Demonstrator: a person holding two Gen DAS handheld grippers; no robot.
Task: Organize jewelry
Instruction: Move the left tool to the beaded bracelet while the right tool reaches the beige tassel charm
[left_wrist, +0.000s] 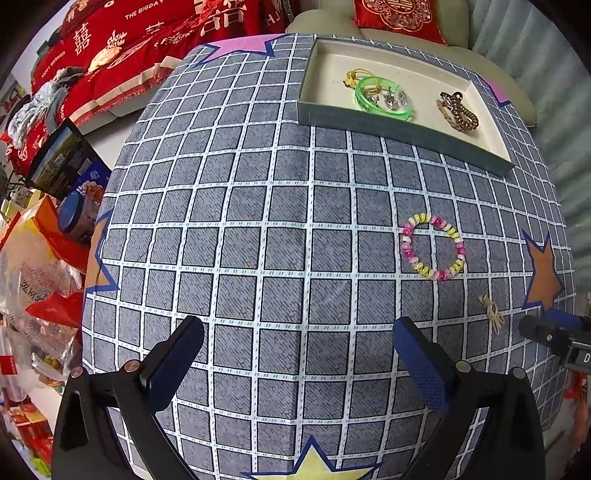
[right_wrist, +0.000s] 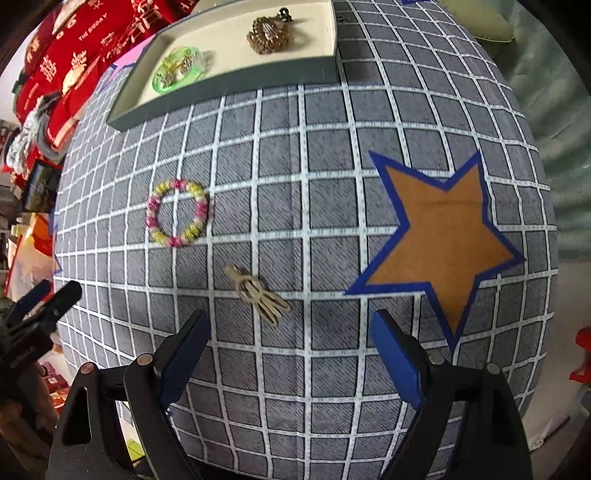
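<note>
A table draped in a grey checked cloth (left_wrist: 280, 236) with coloured stars is seen from above in both wrist views. A shallow tray (left_wrist: 402, 138) with a grey wall and a cream floor is set in the upper right of the left wrist view and in the upper left of the right wrist view. Inside it a green bangle (left_wrist: 382, 98), some small clear pieces within the bangle's ring and a brown hair claw (left_wrist: 458, 110) are laid.

The left gripper (left_wrist: 299, 354) is held pointing steeply down over bare cloth at the bottom of its view, its jaws spread wide with nothing between them. The right gripper (right_wrist: 291, 350) is likewise pointed steeply down, its jaws held wide apart and empty; its tip is also seen at the right edge of the left wrist view.

A pink and yellow beaded bracelet (right_wrist: 178, 213) is found flat on the cloth, left of centre in the right wrist view. A small beige hair clip (right_wrist: 258, 293) is found just above the gap between the right gripper's fingers, untouched by either one.
</note>
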